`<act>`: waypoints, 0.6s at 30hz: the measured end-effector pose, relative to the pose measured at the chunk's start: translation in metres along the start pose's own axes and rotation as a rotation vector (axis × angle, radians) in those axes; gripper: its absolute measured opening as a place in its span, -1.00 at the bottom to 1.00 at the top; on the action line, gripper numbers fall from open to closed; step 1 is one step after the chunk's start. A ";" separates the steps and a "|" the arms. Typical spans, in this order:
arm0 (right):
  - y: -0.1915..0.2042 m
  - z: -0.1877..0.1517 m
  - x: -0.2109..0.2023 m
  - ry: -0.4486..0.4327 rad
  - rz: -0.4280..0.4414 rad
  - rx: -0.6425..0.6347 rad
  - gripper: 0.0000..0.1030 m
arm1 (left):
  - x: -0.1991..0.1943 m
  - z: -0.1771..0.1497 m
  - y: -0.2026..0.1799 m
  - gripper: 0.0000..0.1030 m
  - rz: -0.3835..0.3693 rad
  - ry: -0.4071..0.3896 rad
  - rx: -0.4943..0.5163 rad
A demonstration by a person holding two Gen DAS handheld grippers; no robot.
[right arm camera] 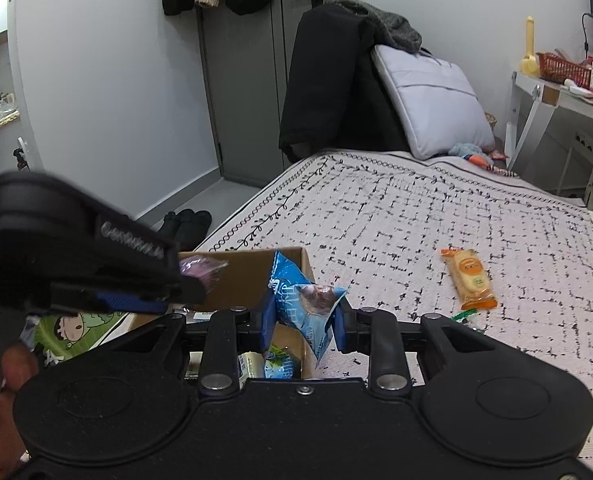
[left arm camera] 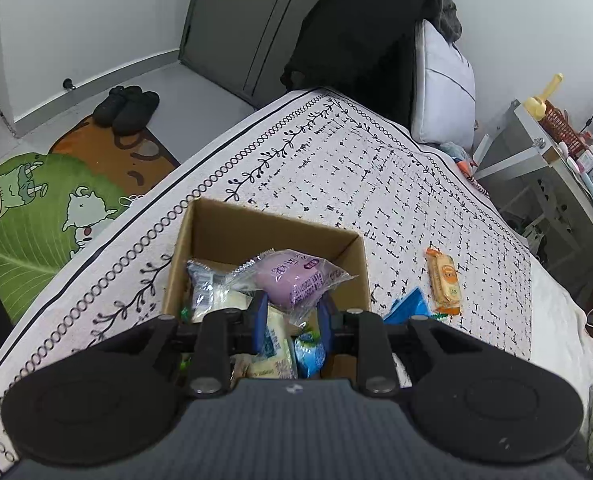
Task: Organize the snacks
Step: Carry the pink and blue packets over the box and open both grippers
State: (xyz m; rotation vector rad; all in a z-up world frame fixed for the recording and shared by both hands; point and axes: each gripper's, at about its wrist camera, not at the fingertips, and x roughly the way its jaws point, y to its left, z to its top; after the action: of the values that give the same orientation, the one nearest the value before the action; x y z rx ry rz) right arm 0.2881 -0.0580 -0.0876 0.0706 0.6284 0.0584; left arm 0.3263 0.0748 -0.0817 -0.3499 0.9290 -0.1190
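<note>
Left gripper (left arm camera: 292,320): a purple snack packet (left arm camera: 296,280) is clamped between the blue finger pads (left arm camera: 261,312), held over the open cardboard box (left arm camera: 256,228). The packet is seen as a clear, crinkled wrapper around a rounded lilac filling, with a purple printed label on its upper face. Its long axis is laid roughly across the gripper, sealed ends pointing left and right, the right end tilted slightly toward the box's far right corner.

Right gripper (right arm camera: 304,320): a blue snack packet (right arm camera: 304,300) is pinched between the pads at the box's right wall. A light-blue wrapper with white print is noted, and a dark brown round item is shown through a clear window. Its long axis is held steeply, one sealed end pointing up and to the left above the box rim, the other hanging down below the fingers.

The box is set on a white patterned bedspread (left arm camera: 376,160) near the bed's left edge; several packets, pale yellow, clear and blue-green, are piled inside it.

An orange biscuit packet (left arm camera: 443,282) is left lying flat on the bedspread to the right of the box, well apart from it, its long axis running away from the cameras. A small green-and-white wrapper (right arm camera: 465,315) is seen just beyond the right gripper's right finger, partly hidden.
</note>
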 end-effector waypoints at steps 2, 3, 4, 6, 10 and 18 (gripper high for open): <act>0.000 -0.001 0.004 0.007 0.007 0.002 -0.46 | 0.005 0.005 -0.004 -0.50 -0.002 0.001 0.005; 0.000 -0.001 0.006 0.008 0.010 0.001 -0.46 | 0.007 0.008 -0.005 -0.50 -0.003 0.000 0.008; 0.001 -0.001 0.007 0.010 0.014 0.000 -0.46 | 0.009 0.011 -0.007 -0.49 -0.005 0.001 0.009; 0.002 -0.001 0.010 0.013 0.022 -0.003 -0.46 | 0.014 0.015 -0.009 -0.48 -0.010 0.005 0.001; 0.004 0.001 0.018 0.020 0.037 -0.006 -0.46 | 0.018 0.021 -0.009 -0.38 -0.024 0.001 -0.010; 0.004 0.007 0.032 0.019 0.084 0.009 -0.43 | 0.014 0.024 0.006 -0.32 0.028 0.013 -0.040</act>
State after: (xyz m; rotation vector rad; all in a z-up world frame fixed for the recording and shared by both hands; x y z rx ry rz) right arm 0.3173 -0.0522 -0.1005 0.1055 0.6444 0.1377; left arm 0.3539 0.0831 -0.0815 -0.3730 0.9500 -0.0771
